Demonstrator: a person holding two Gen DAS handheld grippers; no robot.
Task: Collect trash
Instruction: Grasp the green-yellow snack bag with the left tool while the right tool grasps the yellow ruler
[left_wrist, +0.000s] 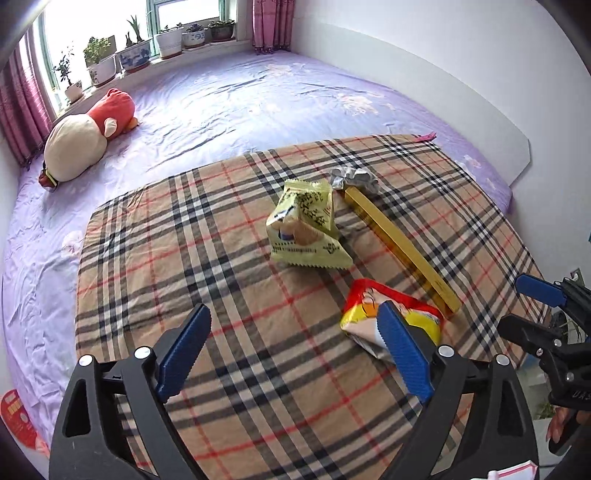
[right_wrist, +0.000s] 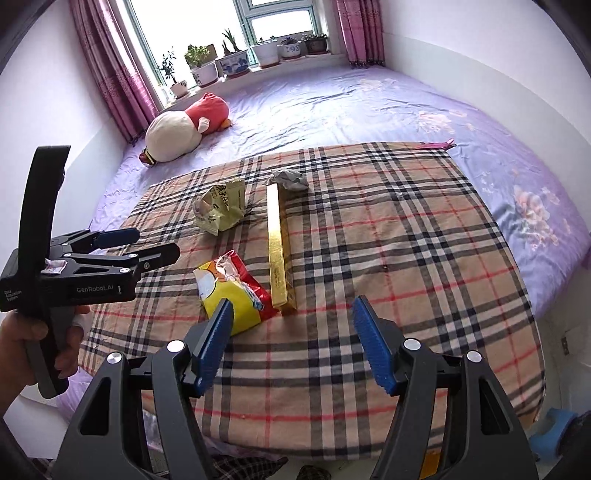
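Observation:
Trash lies on a plaid cloth (left_wrist: 258, 369) (right_wrist: 406, 240) spread over the bed. There is a red and yellow snack wrapper (left_wrist: 364, 302) (right_wrist: 229, 284), a pale green wrapper (left_wrist: 303, 225) (right_wrist: 221, 206), a long gold box (left_wrist: 399, 243) (right_wrist: 279, 251) and crumpled silver foil (left_wrist: 354, 177) (right_wrist: 290, 179). My left gripper (left_wrist: 293, 314) (right_wrist: 153, 243) is open and empty above the cloth, its right finger overlapping the red wrapper in the left wrist view. My right gripper (right_wrist: 291, 306) (left_wrist: 515, 302) is open and empty, over the near end of the gold box.
A red and cream plush toy (left_wrist: 88, 136) (right_wrist: 184, 125) lies on the purple sheet (left_wrist: 240, 103) near the window. Potted plants (left_wrist: 136, 55) (right_wrist: 236, 59) line the sill. A pink scrap (left_wrist: 424, 137) (right_wrist: 436, 145) sits at the cloth's far corner. A hand (right_wrist: 22, 332) holds the left gripper.

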